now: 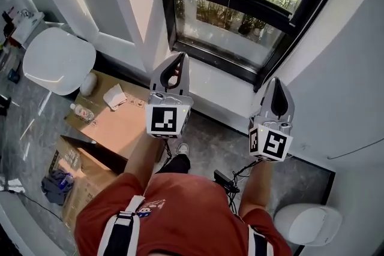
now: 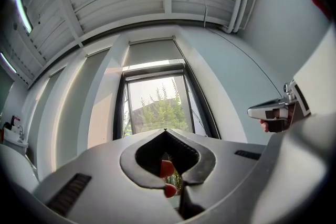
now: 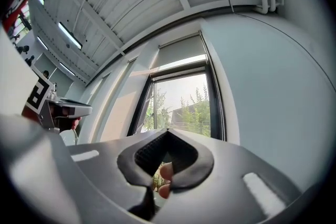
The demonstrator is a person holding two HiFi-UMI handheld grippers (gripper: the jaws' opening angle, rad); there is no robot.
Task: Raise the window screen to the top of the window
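Head view: grey two-jaw left gripper (image 1: 177, 63) and right gripper (image 1: 276, 90), jaws together on nothing, both just short of tall black-framed window (image 1: 228, 24). Pale grey roller window screen (image 2: 152, 52) across window's upper part, untouched. Advised: part jaws, clamp screen's lower edge level, lift evenly.

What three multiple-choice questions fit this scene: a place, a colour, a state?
1. Where is the cardboard box? A) floor, at the person's left B) windowsill C) outdoors
2. What colour is the window frame? A) white B) black C) red
3. How do the jaws of the left gripper and right gripper stand? A) wide apart B) shut on a cord C) shut, empty
A: head view shows it on the floor. B: black against pale walls. C: both gripper views show jaws together, empty.
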